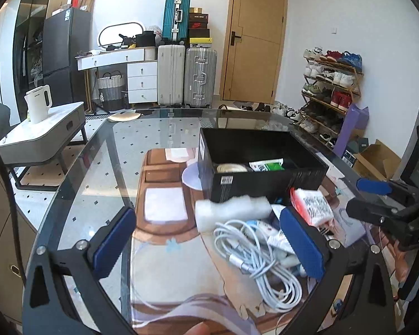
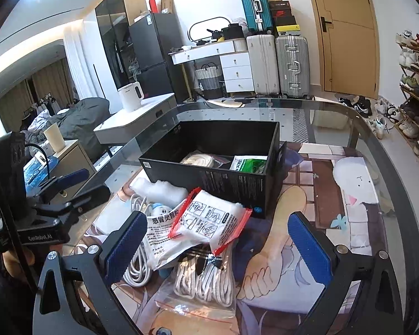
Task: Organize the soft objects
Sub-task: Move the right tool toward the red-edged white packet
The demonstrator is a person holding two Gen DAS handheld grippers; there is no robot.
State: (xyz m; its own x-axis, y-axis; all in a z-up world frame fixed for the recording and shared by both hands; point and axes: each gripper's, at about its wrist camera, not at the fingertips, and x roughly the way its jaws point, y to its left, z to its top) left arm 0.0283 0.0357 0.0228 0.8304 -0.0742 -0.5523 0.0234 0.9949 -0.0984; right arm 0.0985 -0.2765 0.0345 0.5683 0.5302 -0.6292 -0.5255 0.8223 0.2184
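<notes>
Soft items [image 2: 206, 220] (cables, packets) piled by black box [image 2: 223, 178]; left gripper [image 1: 209, 243] & right gripper [image 2: 218, 245] both spread wide, empty.

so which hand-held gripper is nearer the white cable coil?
Left. The left hand-held gripper is open with the white cable coil lying between its fingers. The right hand-held gripper is open over the red-edged packet, with the coil off to its left.

The right gripper [image 2: 216, 247] hangs with jaws spread wide over a red-edged white packet [image 2: 212, 220], which lies on a printed white sachet [image 2: 160, 240] and a bagged white rope [image 2: 206, 282]. Behind them, an open black box [image 2: 237, 184] on the glass table [image 2: 349, 117] holds a coiled cord [image 2: 198, 160] and a green-and-white pack [image 2: 250, 164]. The left gripper [image 2: 81, 184] sits at the left edge beside a white cable [image 2: 138, 265] and a foam roll [image 2: 160, 189].
</notes>
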